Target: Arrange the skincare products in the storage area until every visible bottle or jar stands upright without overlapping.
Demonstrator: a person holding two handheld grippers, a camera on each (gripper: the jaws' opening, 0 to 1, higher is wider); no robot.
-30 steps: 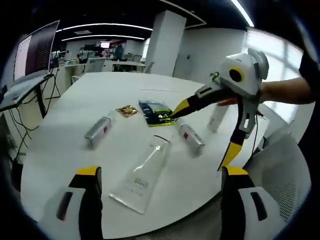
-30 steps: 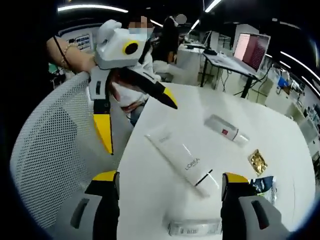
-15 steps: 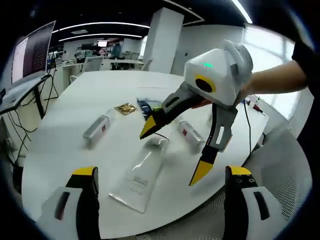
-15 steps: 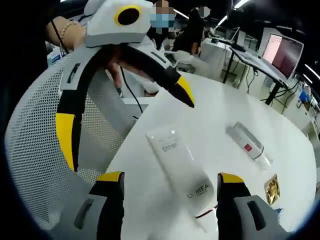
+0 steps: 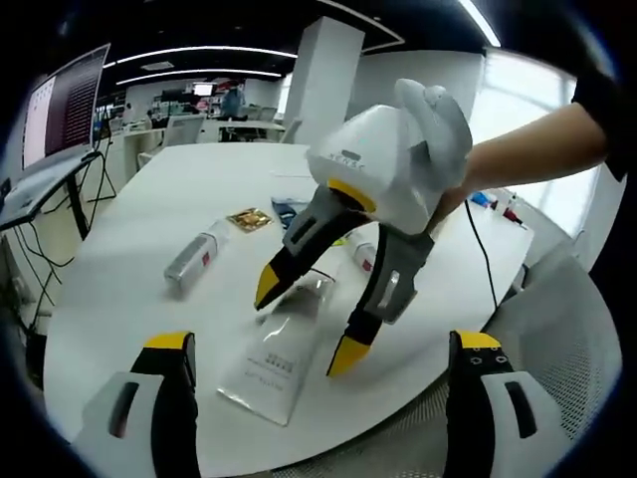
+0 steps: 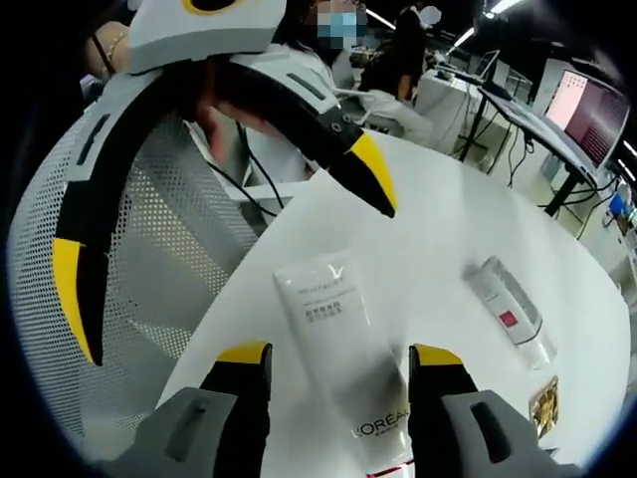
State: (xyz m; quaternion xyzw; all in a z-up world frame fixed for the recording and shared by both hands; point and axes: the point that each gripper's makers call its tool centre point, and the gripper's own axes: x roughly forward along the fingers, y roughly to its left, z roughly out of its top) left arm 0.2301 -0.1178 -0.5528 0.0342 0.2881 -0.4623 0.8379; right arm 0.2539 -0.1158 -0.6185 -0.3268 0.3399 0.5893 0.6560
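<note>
A long white L'OREAL tube lies flat on the round white table. My right gripper is open, one jaw on each side of the tube, close to it. In the left gripper view the same right gripper points down over the tube, yellow tips astride its upper end. My left gripper hangs open over the table's near edge with nothing in it; in the right gripper view the left gripper spreads wide above the table edge. A small silver tube with a red label lies flat to the left.
A gold sachet and a dark sachet lie farther back. Another small tube lies partly behind the right gripper. A white mesh chair stands against the table edge. Desks with monitors and seated people fill the room behind.
The right gripper has come down and nearer, from above the sachets to astride the long tube, its jaws a little narrower. The left gripper has stayed put.
</note>
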